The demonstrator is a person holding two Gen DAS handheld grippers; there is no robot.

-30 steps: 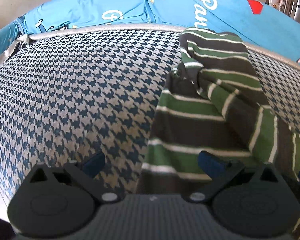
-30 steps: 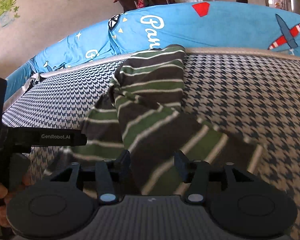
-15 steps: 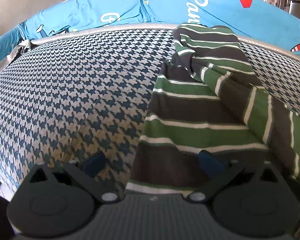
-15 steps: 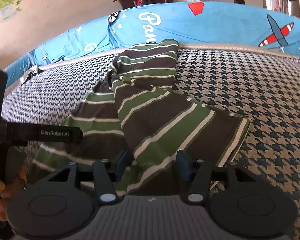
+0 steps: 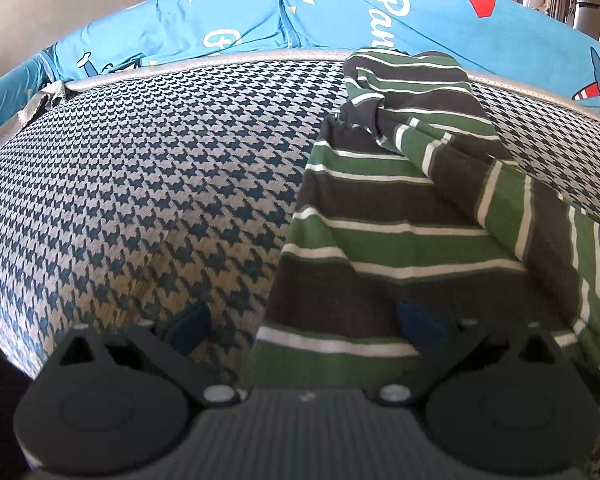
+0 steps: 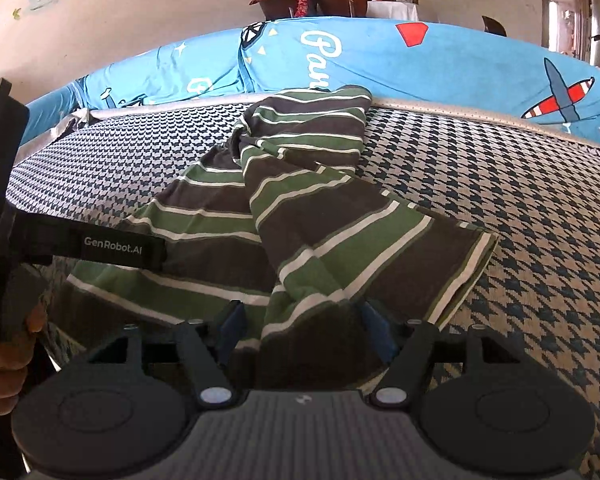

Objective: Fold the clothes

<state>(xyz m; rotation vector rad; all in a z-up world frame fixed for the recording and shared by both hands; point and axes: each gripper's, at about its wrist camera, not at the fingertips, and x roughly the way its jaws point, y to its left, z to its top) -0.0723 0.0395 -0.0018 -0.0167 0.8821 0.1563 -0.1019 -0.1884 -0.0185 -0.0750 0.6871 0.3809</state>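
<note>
A: What has been changed since a second ago?

B: The striped garment has been drawn toward the near edge and spread flatter on the houndstooth surface; its near right corner, formerly hidden, is now laid out in the right wrist view.

A: What is seen around it, largest first?

B: A blue printed sheet is banked along the far side, with a silver trim between it and the houndstooth surface. White script starting "Pa" can be read on it; the rest is covered by the garment's far end. At the left, a black strap marked "GenRobot.AI" is laid across the garment's left part, beside a hand.

A: And the claws?

B: The left gripper is spread wide, one finger over the houndstooth, the other over the garment. The right gripper is parted too, a bunched fold standing between its fingers, ungripped.
</note>
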